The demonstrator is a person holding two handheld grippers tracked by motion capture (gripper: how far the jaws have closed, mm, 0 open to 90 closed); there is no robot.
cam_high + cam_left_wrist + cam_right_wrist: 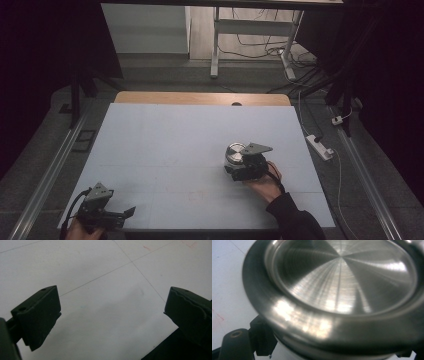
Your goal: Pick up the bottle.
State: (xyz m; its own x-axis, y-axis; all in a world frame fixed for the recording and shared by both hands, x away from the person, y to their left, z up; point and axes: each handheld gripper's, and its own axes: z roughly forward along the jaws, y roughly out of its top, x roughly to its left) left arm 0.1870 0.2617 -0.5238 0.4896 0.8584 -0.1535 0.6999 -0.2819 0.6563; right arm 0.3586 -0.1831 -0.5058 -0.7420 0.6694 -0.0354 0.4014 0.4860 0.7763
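A person is sitting at the near side of a table (165,145) with a pale blue-grey top, holding a black gripper in each hand.

The right gripper (239,165) is sitting at about four o'clock from the middle of the table. Its two black jaws are squeezing a shiny metal container (234,153) from both sides. The jaws are pulled in close and are clamping the container below its wide rim. In the right gripper view, the round metal top (342,282) is looking bright and brushed, with a raised ring around a flat dip. One black finger (260,336) is showing under the rim at seven o'clock, and a white part of the container is peeking out just beside it. The container is standing upright on the table, touching the gripper at its near side.

The left gripper (131,212) is waiting down at seven o'clock, near the front edge of the table, well apart from the container. In the left gripper view its jaws are standing wide apart, with bare table top (105,302) between them. Thin lines are crossing the table top there.
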